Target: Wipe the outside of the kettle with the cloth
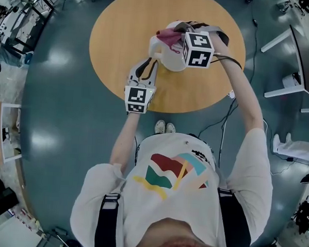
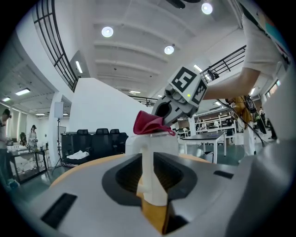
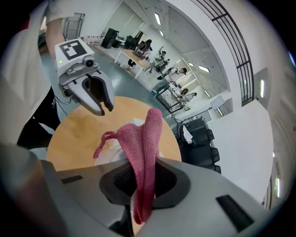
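Kettle (image 1: 171, 58), white, stands upright near the middle of the round wooden tabletop (image 1: 118, 30). It looks like hard, smooth plastic, so it is probably light when empty and a little slippery. I think it can slide or tip if the wiping pushes it from the side. The handle (image 2: 148, 171) is the good place to hold, and the left tongs (image 2: 148, 185) are closed on it, pointing level. The cloth (image 3: 141, 157) is pink, soft and knitted, and it folds easily. The right tongs (image 3: 138, 194) grip it by a fold. Its free part hangs over the top of the kettle; whether it touches there I cannot tell.
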Motion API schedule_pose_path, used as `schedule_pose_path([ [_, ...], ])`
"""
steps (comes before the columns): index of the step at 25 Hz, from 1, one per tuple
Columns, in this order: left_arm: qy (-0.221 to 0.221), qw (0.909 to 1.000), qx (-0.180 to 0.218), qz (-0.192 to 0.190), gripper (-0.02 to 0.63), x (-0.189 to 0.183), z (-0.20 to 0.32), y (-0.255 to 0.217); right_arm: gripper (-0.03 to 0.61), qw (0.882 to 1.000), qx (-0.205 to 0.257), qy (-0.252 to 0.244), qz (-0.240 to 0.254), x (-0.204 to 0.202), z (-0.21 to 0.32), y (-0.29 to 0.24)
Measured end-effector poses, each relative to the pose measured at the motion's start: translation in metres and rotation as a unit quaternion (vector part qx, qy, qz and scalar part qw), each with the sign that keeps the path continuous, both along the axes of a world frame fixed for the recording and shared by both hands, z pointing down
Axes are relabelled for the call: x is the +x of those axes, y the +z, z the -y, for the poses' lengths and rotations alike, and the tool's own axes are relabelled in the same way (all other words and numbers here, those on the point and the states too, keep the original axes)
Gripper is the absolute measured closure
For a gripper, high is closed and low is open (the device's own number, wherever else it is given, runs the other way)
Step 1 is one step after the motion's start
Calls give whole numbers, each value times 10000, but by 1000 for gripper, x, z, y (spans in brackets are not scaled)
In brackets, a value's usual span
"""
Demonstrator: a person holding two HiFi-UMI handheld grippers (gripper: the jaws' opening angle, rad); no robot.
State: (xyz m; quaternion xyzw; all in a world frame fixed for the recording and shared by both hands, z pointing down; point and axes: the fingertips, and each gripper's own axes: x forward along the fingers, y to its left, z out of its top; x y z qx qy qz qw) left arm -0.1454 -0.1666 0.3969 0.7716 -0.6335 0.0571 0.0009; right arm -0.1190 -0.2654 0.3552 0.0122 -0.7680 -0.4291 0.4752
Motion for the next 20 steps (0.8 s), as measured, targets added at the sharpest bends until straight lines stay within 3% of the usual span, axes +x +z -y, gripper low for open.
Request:
schedule_pose_path([
  [6, -23, 9996, 271, -71, 492, -2, -14, -19, 540, 9997, 158, -163, -24, 23, -36, 5],
  [15, 19, 9978, 625, -229, 492, 12, -17, -54, 539, 9990, -324, 74, 315, 56, -57, 8],
  [17, -1, 9971, 690, -310, 492, 11, -20, -62, 538, 9969, -502, 180, 584, 60, -61, 3],
  [20, -54, 9950, 808, -576, 492, 8, -23, -75, 539, 9804, -972, 522, 1634, 67, -61, -18],
])
